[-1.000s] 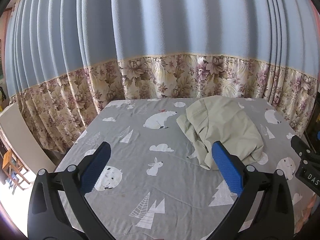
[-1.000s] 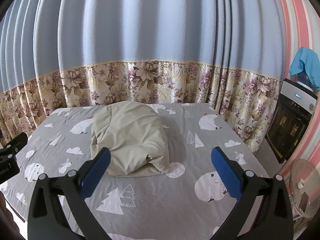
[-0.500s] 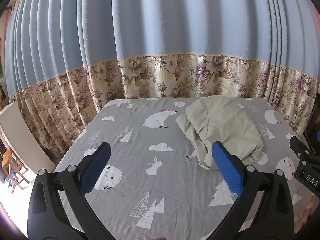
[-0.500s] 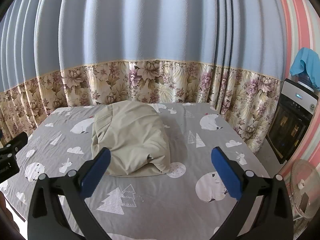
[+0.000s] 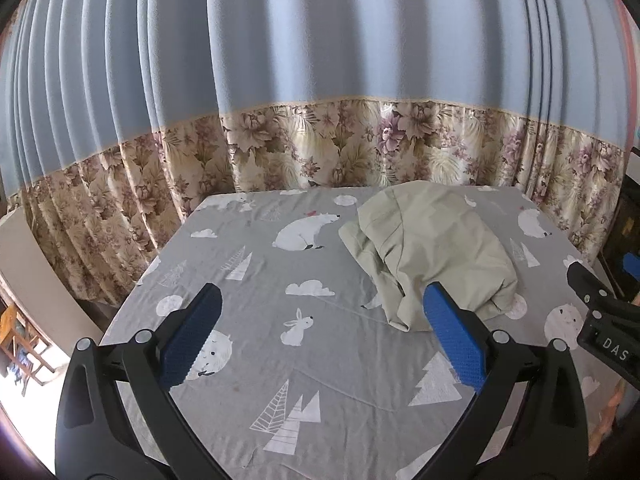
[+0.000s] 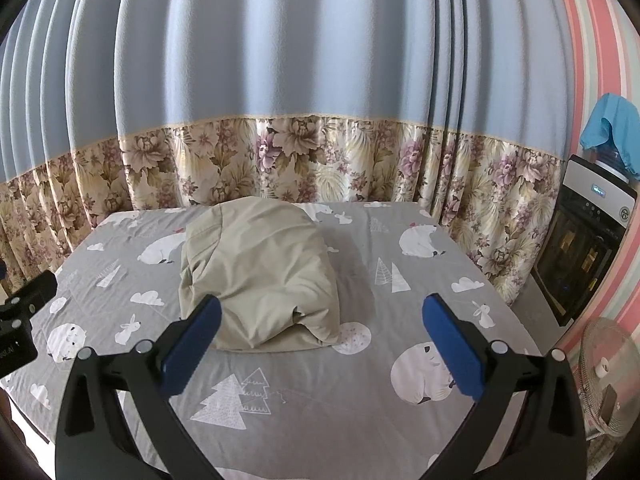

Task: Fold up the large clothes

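Observation:
A pale green-beige garment (image 5: 436,252) lies bunched in a rounded heap on the grey animal-print bed sheet (image 5: 304,352), toward the bed's far right in the left wrist view. In the right wrist view the garment (image 6: 260,272) sits left of centre on the sheet (image 6: 360,396). My left gripper (image 5: 320,320) is open above the sheet, short of the heap, and holds nothing. My right gripper (image 6: 320,320) is open too, hovering in front of the heap's near edge. The right gripper's body (image 5: 604,320) shows at the right edge of the left wrist view.
Blue curtains with a floral lower band (image 6: 304,164) hang close behind the bed. A water dispenser (image 6: 584,240) with a blue cloth (image 6: 612,128) on top stands right of the bed, a fan (image 6: 604,364) below it. A beige board (image 5: 36,272) and wooden furniture (image 5: 24,344) stand left.
Both views have risen very slightly, so the bed sits a touch lower in frame. The garment lies as before and both grippers stay open.

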The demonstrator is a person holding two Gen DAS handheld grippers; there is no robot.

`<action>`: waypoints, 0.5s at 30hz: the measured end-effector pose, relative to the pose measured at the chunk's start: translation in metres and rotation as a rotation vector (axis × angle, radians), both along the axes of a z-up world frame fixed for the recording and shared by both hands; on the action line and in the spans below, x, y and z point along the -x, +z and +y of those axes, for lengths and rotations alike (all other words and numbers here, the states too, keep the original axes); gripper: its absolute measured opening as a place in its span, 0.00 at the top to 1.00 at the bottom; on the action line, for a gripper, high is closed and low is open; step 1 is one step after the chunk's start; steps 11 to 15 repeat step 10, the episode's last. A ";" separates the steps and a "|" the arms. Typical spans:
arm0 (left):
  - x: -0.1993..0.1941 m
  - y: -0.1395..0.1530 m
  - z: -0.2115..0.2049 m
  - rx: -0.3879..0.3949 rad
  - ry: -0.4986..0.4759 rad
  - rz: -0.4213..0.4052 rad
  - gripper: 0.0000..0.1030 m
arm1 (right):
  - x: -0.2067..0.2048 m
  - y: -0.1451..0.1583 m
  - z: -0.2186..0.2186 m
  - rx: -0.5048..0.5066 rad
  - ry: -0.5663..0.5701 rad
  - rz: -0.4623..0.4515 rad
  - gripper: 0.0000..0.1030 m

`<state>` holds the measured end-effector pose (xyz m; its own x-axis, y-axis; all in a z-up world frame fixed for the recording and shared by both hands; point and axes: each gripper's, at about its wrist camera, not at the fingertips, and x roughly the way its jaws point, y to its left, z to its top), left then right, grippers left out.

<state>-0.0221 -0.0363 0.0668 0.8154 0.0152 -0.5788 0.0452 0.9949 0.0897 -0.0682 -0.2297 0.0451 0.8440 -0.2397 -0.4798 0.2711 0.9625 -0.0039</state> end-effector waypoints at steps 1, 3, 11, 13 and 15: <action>-0.001 0.000 0.001 0.006 -0.004 0.005 0.03 | 0.000 0.000 0.000 0.000 -0.001 0.000 0.02; -0.003 -0.002 0.002 0.030 -0.016 0.024 0.03 | -0.002 -0.003 -0.002 -0.001 0.000 0.004 0.02; -0.005 -0.005 -0.001 0.023 0.005 0.027 0.03 | -0.003 -0.006 -0.007 0.000 0.004 0.005 0.02; -0.005 -0.005 -0.001 0.023 0.005 0.027 0.03 | -0.003 -0.006 -0.007 0.000 0.004 0.005 0.02; -0.005 -0.005 -0.001 0.023 0.005 0.027 0.03 | -0.003 -0.006 -0.007 0.000 0.004 0.005 0.02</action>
